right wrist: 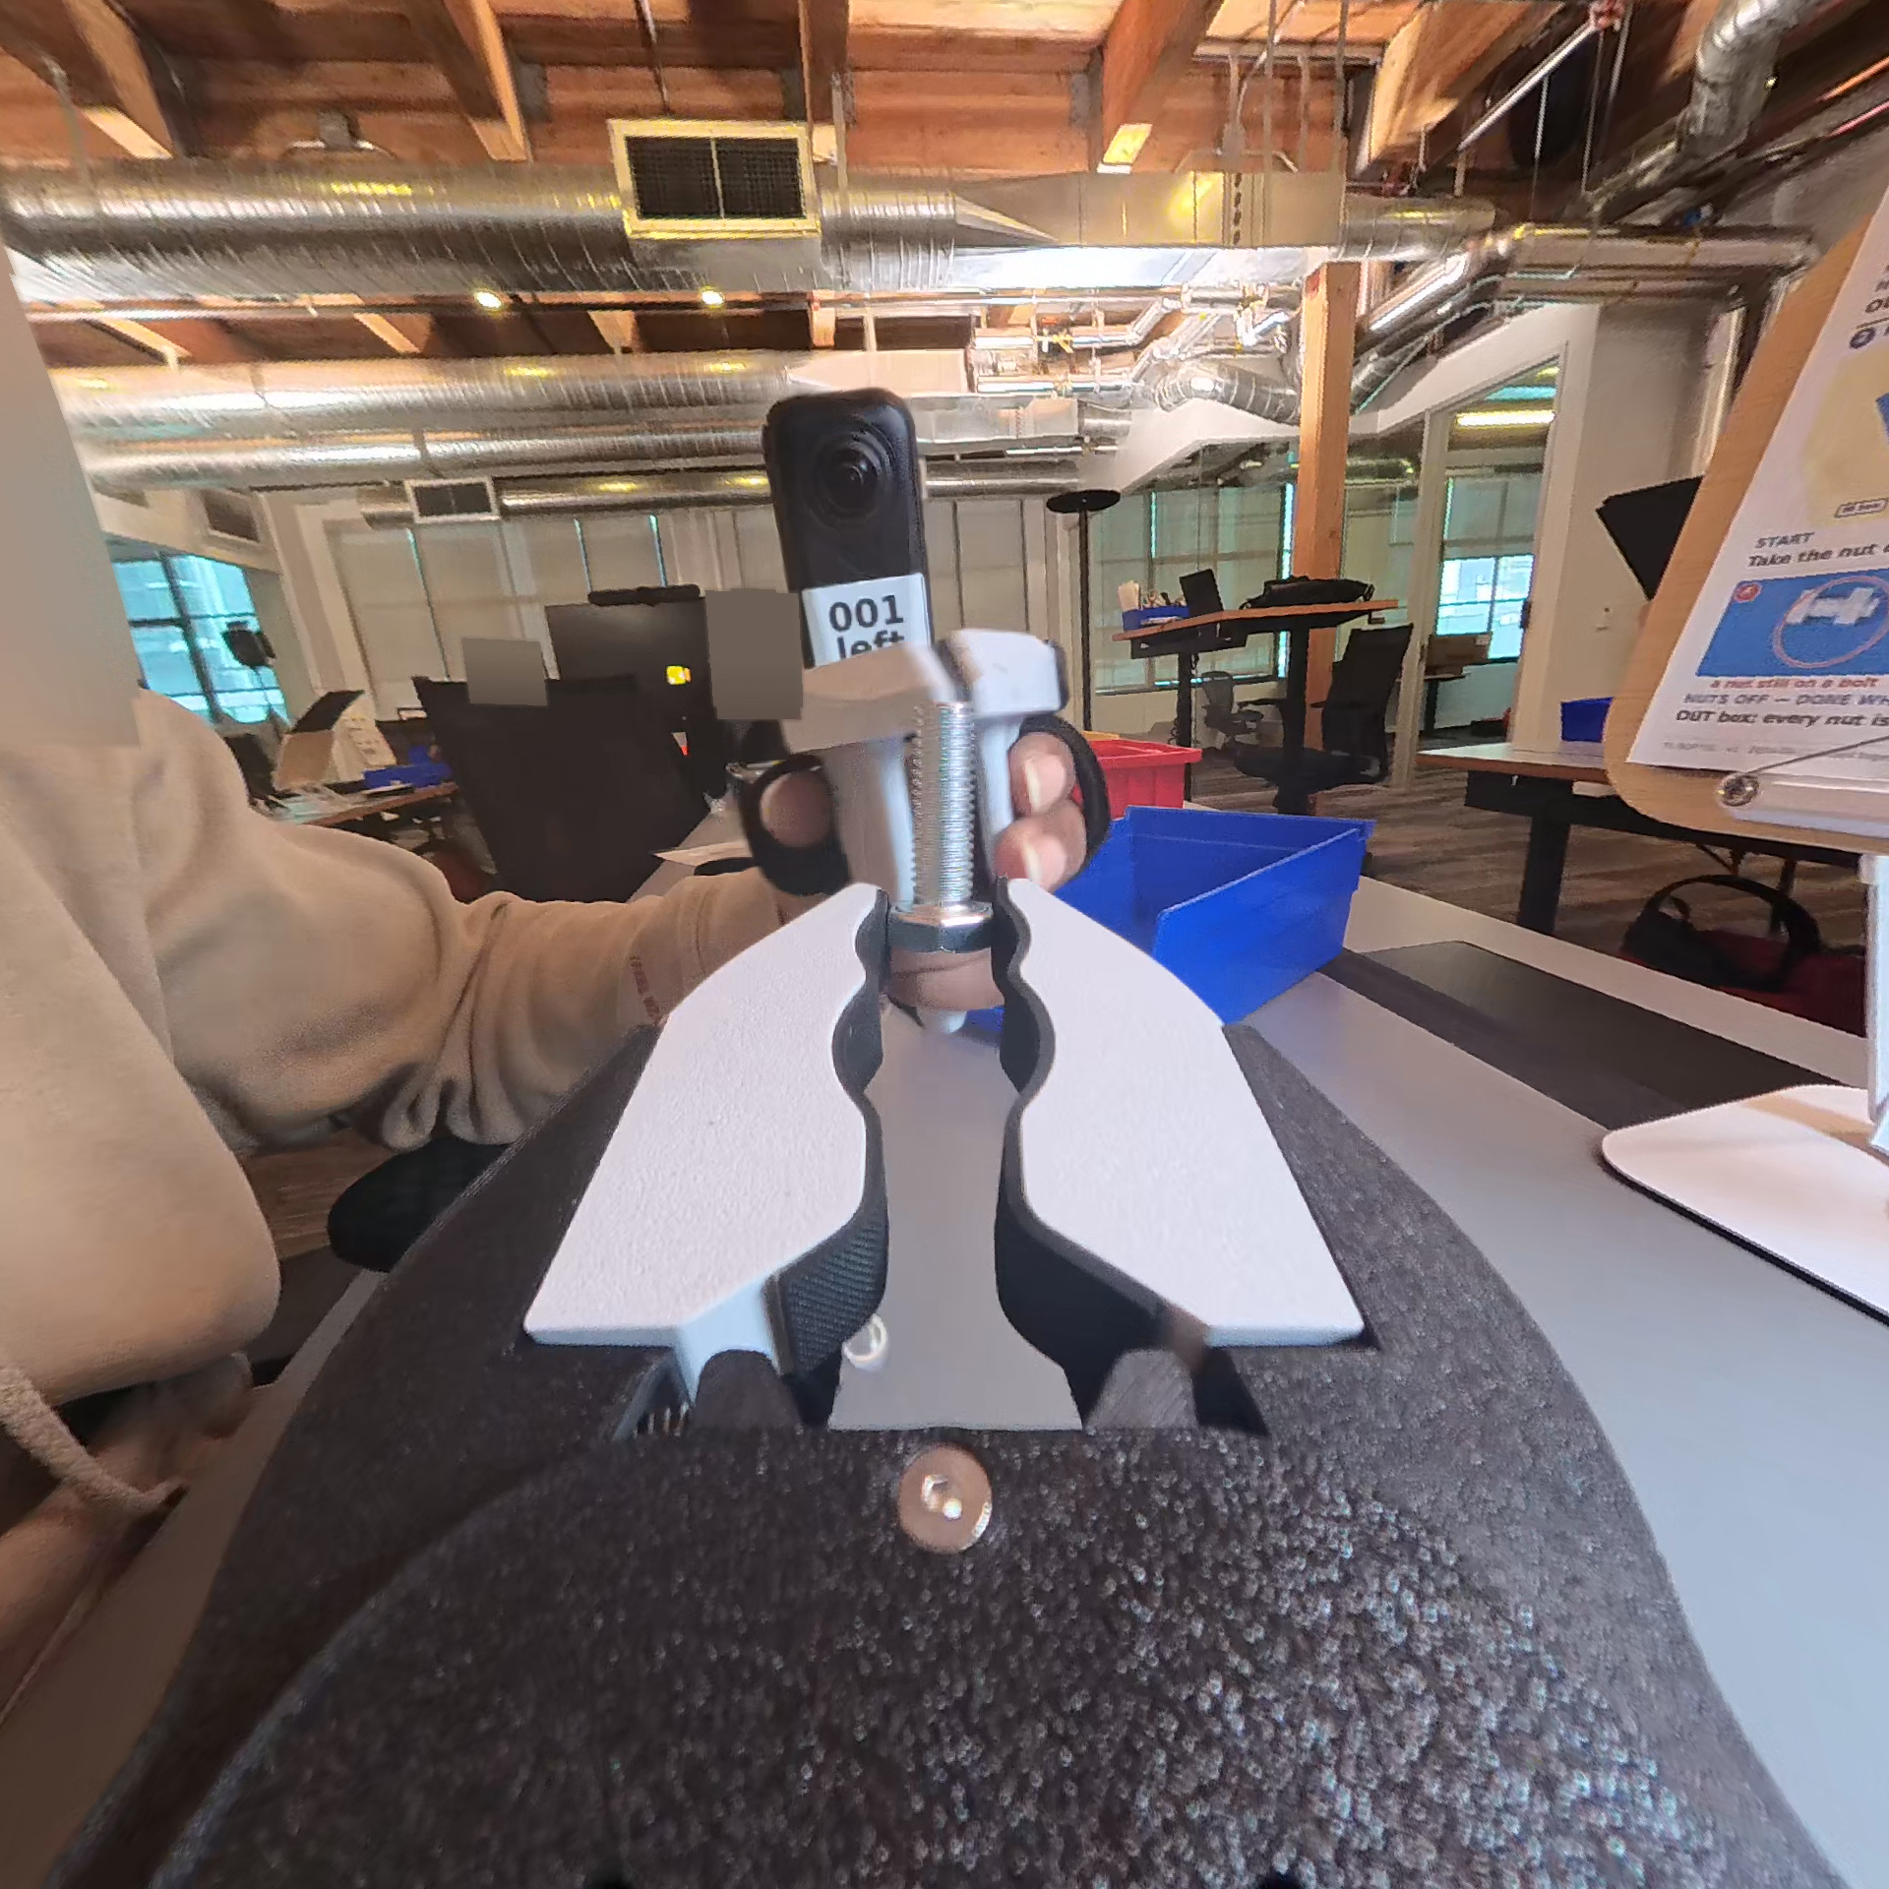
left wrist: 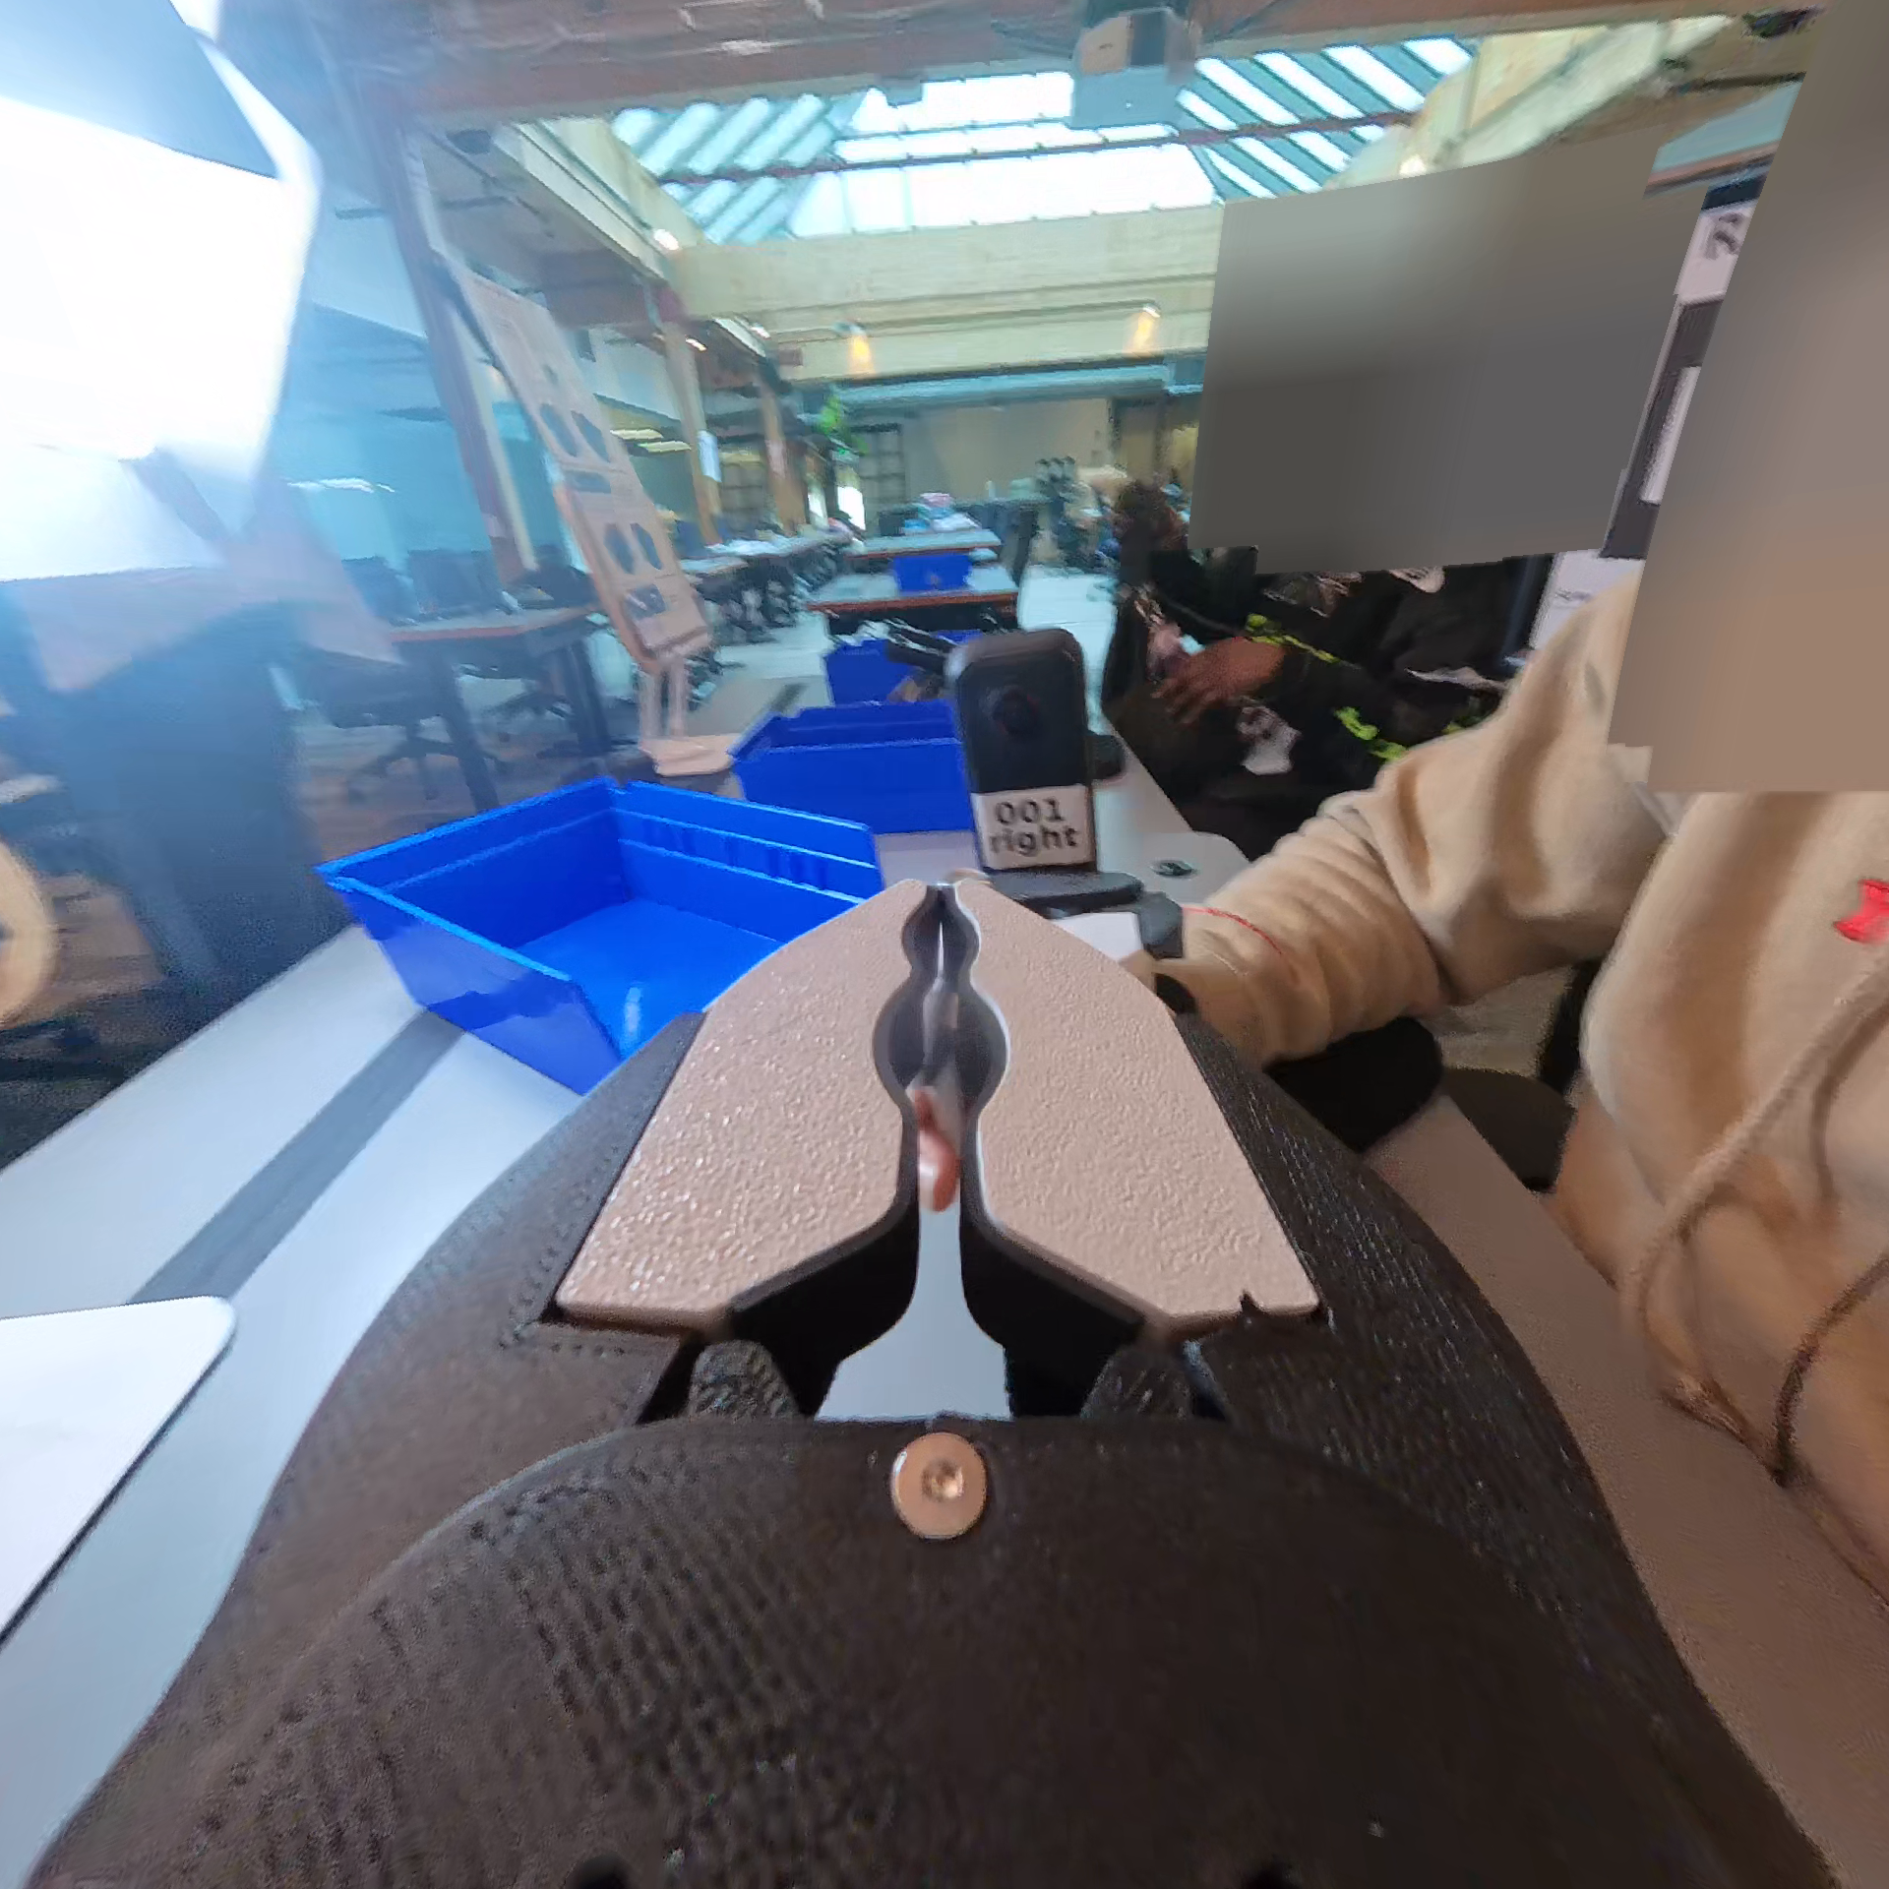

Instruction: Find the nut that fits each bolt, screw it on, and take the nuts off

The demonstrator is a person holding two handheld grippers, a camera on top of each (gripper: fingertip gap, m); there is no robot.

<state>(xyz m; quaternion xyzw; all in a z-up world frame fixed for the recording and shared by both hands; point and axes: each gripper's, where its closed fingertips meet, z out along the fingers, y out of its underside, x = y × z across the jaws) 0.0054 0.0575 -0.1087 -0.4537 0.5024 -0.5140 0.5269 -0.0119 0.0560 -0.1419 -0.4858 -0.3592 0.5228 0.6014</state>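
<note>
Right gripper (right wrist: 940, 935), with pebbled grey plates on wavy-edged fingers set in a coarse black woven-looking body, had its fingertips closed against the flats of a hexagonal steel nut (right wrist: 938, 932). That nut sat at the low end of a bolt (right wrist: 942, 797), a bright, finely threaded shaft standing upright just beyond the tips. At its upper end the bolt was gripped between the smooth grey fingers of the left gripper (right wrist: 951, 685), which faced the camera; a person's hand (right wrist: 1032, 818) curled around its dark loop handles, and a black oblong camera with a white label rose above it.

In its own view, the left gripper (left wrist: 942, 900) showed its scalloped fingers pressed nearly together, a slim metal shaft visible in the narrow gap between them.

Beyond it to the left stood a glossy blue plastic bin (left wrist: 603, 920), rectangular with sloped walls, on a smooth grey table (left wrist: 307, 1124). To the right, a cream fleece sleeve (left wrist: 1431, 900) reached toward the far gripper. Right of the right gripper, a wooden instruction board (right wrist: 1758, 613) rose from a white rounded base.
</note>
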